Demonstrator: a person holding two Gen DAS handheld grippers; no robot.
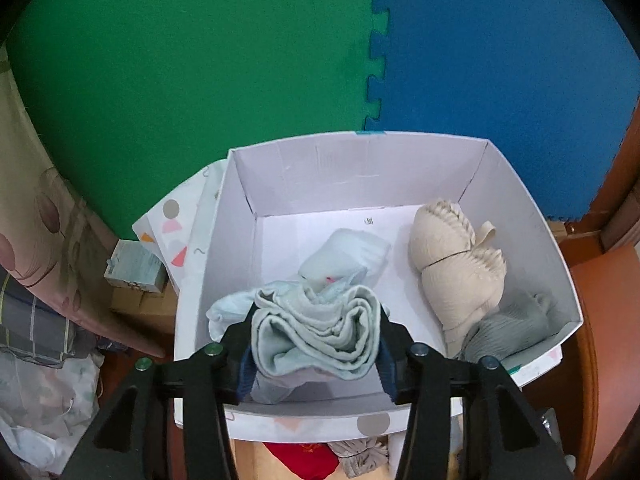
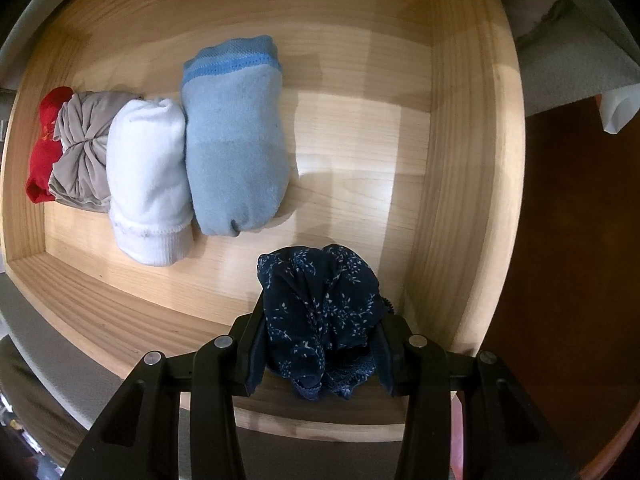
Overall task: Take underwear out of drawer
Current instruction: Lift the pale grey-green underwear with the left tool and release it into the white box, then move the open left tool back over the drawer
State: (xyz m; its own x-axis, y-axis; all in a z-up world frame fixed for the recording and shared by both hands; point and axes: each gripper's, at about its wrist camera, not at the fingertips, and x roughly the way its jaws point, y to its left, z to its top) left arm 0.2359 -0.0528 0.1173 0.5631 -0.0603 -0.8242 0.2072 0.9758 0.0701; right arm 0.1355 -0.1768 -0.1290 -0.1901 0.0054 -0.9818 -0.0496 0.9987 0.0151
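Because both bundles are soft, light rolled cloth, they will crush and sag instead of slipping, and a pinch across the thick middle of the roll looks safest. Starting on the left, the left gripper [image 1: 316,350] has its fingers clamped on the pale green underwear [image 1: 320,336], which fills the gap between the pads and bulges forward over the white box [image 1: 532,216]; a beige bra [image 1: 452,264] and a grey garment [image 1: 516,320] lie inside that box, right of the roll. On the right, the right gripper [image 2: 320,356] is closed on the navy floral underwear [image 2: 320,304], held above the wooden drawer [image 2: 460,152] near its front right corner. A blue roll [image 2: 236,148], white roll [image 2: 148,184], grey roll [image 2: 84,152] and red roll [image 2: 46,140] lie on the drawer floor, well apart from the fingers.
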